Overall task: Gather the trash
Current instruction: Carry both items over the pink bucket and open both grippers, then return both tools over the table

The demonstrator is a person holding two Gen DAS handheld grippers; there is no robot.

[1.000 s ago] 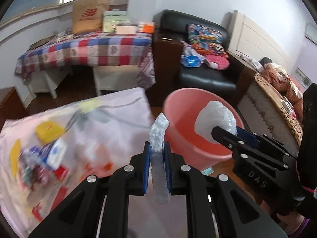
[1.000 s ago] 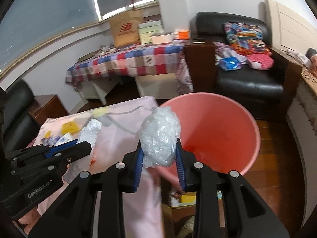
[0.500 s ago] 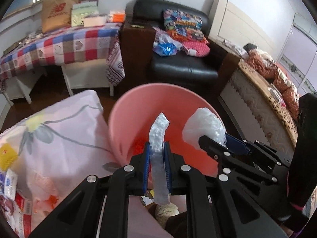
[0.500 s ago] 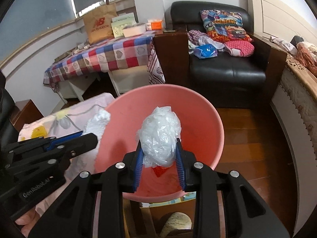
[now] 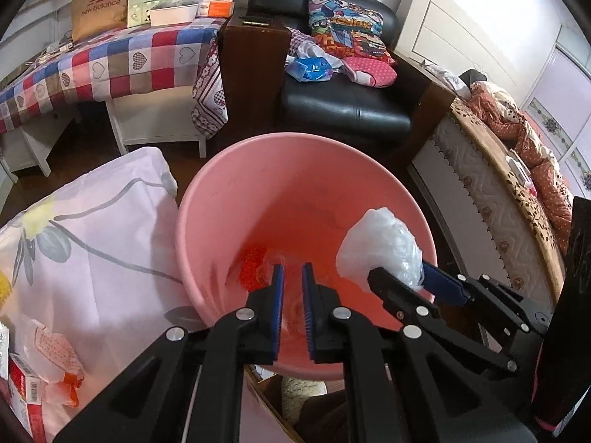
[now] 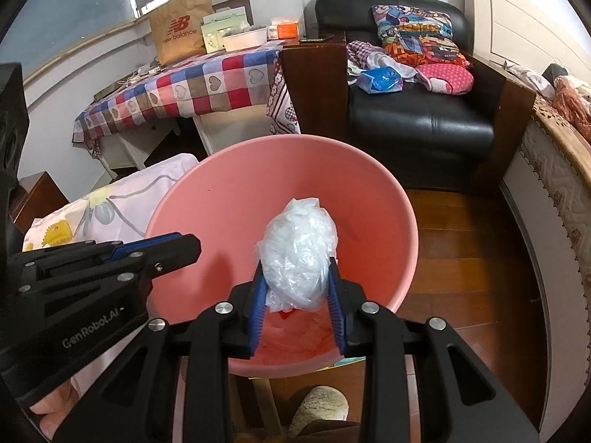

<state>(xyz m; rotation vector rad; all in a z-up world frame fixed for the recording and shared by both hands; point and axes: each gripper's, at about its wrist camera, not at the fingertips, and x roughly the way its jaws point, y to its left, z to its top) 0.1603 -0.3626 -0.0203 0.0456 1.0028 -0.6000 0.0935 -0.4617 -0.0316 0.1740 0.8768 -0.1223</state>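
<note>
A pink plastic basin [image 5: 236, 192] sits right in front of both grippers; it also shows in the right wrist view [image 6: 236, 192]. My left gripper [image 5: 292, 275] hangs over the basin with its jaws slightly apart and nothing between them. Red and clear scraps [image 5: 255, 262] lie on the basin's bottom. My right gripper [image 6: 297, 269] is shut on a crumpled clear plastic bag [image 6: 299, 247] held over the basin; the bag also shows in the left wrist view [image 5: 384, 251].
A floral cloth [image 5: 92, 229] with packets of trash [image 5: 40, 369] lies left of the basin. A black armchair [image 6: 417, 122] and a checkered table [image 6: 184, 85] stand behind. A bed edge [image 5: 491, 192] runs along the right. Wooden floor [image 6: 461, 243] shows right of the basin.
My left gripper has opened and the white plastic strip it held is gone from its jaws. Both grippers have moved further over the basin. The right still holds the bag.
</note>
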